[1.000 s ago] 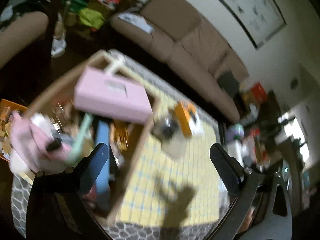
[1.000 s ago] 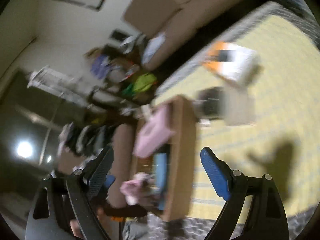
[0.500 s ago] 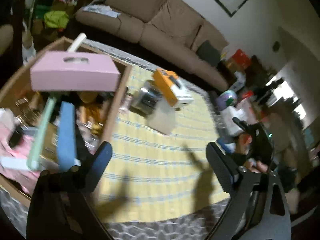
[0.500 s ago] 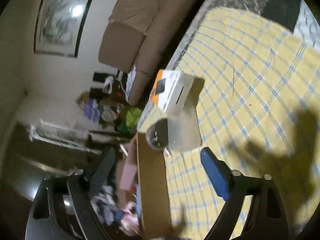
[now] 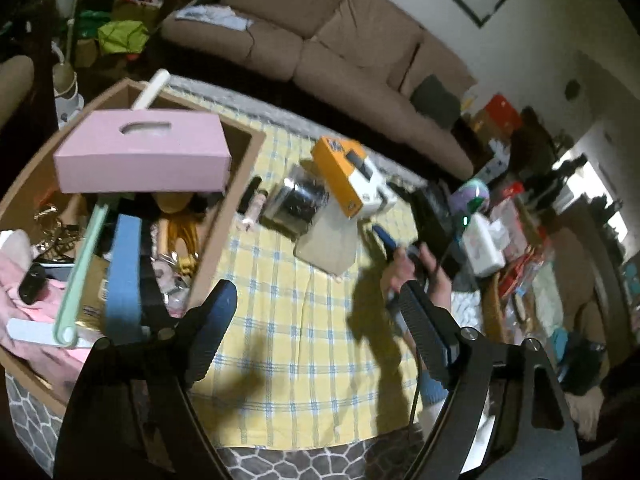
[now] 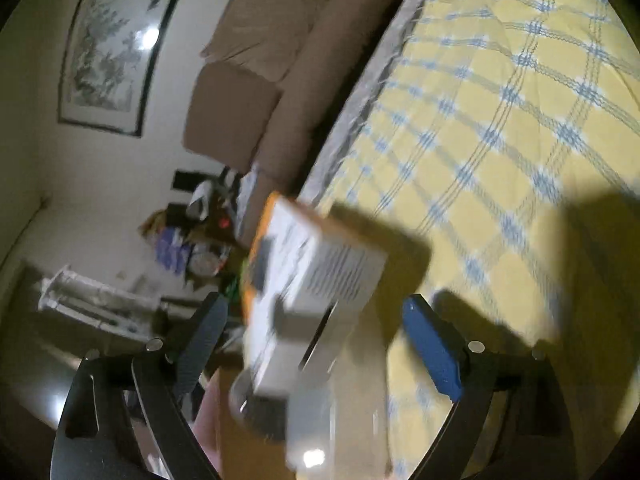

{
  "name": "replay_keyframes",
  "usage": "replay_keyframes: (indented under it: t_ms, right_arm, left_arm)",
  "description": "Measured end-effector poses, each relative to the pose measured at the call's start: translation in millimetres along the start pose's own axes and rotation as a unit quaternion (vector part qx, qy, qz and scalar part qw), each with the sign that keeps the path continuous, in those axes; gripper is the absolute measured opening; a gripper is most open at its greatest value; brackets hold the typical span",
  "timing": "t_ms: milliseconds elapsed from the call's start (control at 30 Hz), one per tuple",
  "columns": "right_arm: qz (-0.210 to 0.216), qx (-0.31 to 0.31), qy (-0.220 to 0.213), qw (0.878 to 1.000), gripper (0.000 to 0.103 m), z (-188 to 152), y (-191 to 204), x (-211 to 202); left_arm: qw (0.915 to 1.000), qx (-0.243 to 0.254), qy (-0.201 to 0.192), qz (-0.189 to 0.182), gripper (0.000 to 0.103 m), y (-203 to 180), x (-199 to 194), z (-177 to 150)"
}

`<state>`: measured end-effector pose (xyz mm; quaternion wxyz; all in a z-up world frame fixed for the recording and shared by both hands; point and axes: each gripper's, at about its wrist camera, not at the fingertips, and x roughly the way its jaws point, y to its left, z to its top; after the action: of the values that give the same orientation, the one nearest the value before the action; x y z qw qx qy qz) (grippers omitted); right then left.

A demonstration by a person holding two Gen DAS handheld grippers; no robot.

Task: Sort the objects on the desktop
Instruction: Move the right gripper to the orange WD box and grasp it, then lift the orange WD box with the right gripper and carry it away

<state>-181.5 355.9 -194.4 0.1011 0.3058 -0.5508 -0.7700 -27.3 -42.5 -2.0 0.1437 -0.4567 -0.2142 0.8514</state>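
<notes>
An orange and white box (image 5: 354, 176) lies on a shiny clear bag (image 5: 296, 204) on the yellow checked cloth (image 5: 304, 320). My left gripper (image 5: 316, 324) is open and empty above the cloth, in front of these. In the right wrist view my right gripper (image 6: 316, 336) is open, and the orange and white box (image 6: 304, 276) sits close between its fingers, blurred; I cannot tell if they touch. In the left wrist view the right gripper's fingers (image 5: 384, 236) and the hand show just right of the box.
A wooden box (image 5: 224, 216) at the left holds a pink tissue box (image 5: 140, 156), a blue strip (image 5: 124, 276), a green strip and several small items. A brown sofa (image 5: 340, 52) stands behind. Clutter lies at the right (image 5: 488, 240).
My right gripper has moved in close to the orange and white box, which now fills its view. My left gripper has drawn back and turned; the right hand now shows in its view.
</notes>
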Motion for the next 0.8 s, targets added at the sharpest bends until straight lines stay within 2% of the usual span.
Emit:
replay_keyframes:
  t_ms: [33, 67, 100, 133, 233, 333, 400, 467, 500, 567, 633, 667, 733, 767, 800]
  right_arm:
    - [0.017, 0.01, 0.002, 1.0, 0.074, 1.7, -3.3, 1.0]
    - [0.037, 0.027, 0.011, 0.999, 0.047, 1.3, -7.4, -0.3]
    - [0.063, 0.045, 0.015, 0.997, 0.042, -1.5, -10.9, -4.3]
    - [0.083, 0.058, 0.019, 0.995, 0.04, -5.2, -12.2, -10.6]
    - [0.065, 0.033, 0.03, 0.997, 0.04, -24.7, -0.6, -40.9]
    - [0.038, -0.004, 0.069, 0.997, 0.04, -46.0, 13.6, -77.0]
    - [0.014, -0.021, 0.137, 0.99, 0.039, -64.0, 23.7, -103.9]
    - [-0.011, 0.028, 0.208, 0.978, 0.04, -84.3, 20.1, -135.9]
    - [-0.019, 0.026, 0.215, 0.976, 0.04, -92.4, 22.5, -154.3]
    - [-0.078, -0.054, 0.206, 0.974, 0.04, -107.8, 40.9, -189.6]
    - [-0.154, -0.13, 0.203, 0.958, 0.04, -128.4, 54.5, -211.7]
    - [-0.198, -0.166, 0.203, 0.944, 0.04, -139.2, 57.7, -216.3]
    - [-0.229, -0.218, 0.21, 0.925, 0.04, -155.4, 60.9, -214.7]
    - [-0.247, -0.264, 0.218, 0.907, 0.04, -168.7, 66.6, -213.9]
    - [-0.271, -0.313, 0.227, 0.882, 0.04, -180.0, 74.3, -210.2]
  left_arm:
    - [1.0, 0.0, 0.005, 0.001, 0.081, -1.1, 3.7, -1.3]
    - [0.9999, -0.001, 0.016, 0.001, 0.081, -2.2, 9.0, -2.3]
    - [0.9997, -0.002, 0.023, 0.001, 0.081, -2.4, 10.5, -4.5]
    - [0.9994, -0.005, 0.034, -0.001, 0.081, -2.0, 12.7, -6.3]
    - [0.9988, -0.011, 0.045, -0.014, 0.081, 3.3, 13.8, -11.6]
    - [0.9987, -0.026, 0.044, -0.005, 0.081, 12.4, 8.8, -16.7]
    - [0.9985, -0.03, 0.044, -0.01, 0.081, 14.8, 5.2, -20.7]
    - [0.9986, -0.025, 0.047, -0.008, 0.081, 11.7, 4.1, -24.3]
    - [0.9987, -0.019, 0.047, -0.007, 0.081, 8.0, 4.6, -25.8]
    - [0.9985, -0.008, 0.053, -0.009, 0.081, 0.0, 6.8, -29.9]
    - [0.9975, 0.005, 0.068, -0.016, 0.081, -9.4, 11.2, -35.2]
    - [0.9964, 0.015, 0.081, -0.017, 0.081, -15.8, 14.9, -40.1]
    - [0.9956, 0.026, 0.089, -0.017, 0.081, -24.0, 16.6, -45.6]
    - [0.9952, 0.035, 0.089, -0.019, 0.081, -28.4, 15.7, -47.8]
    - [0.9952, 0.043, 0.086, -0.018, 0.081, -32.2, 13.5, -49.0]
